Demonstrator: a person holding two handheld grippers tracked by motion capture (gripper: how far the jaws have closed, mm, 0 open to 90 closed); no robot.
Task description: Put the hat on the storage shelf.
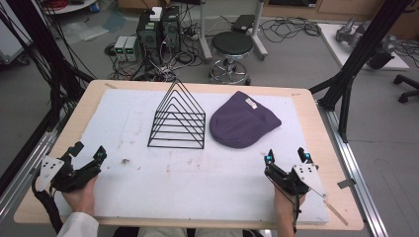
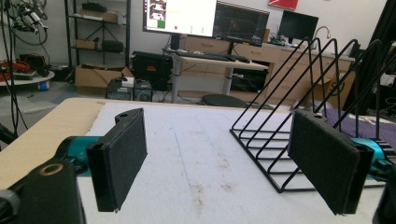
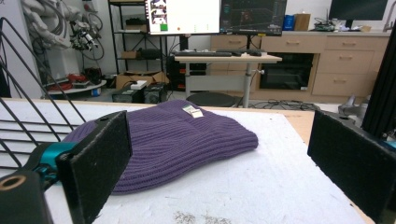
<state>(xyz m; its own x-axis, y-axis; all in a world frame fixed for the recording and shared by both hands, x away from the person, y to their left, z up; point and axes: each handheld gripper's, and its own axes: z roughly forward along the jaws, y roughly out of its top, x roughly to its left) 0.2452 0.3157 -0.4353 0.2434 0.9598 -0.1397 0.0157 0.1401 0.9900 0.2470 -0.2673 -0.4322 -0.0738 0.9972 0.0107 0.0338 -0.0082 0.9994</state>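
Jaws released on both grippers, left gripper, right gripper, one purple beanie, one wire rack

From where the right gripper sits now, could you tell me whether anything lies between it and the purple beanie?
Nothing visible does. The right gripper is open, near the table's front edge, and bare white mat separates it from the purple beanie. The black wire rack stands to the beanie's left, off that line.

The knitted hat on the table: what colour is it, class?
The hat is purple, a ribbed knit with a small pale label; the right gripper view shows it best.
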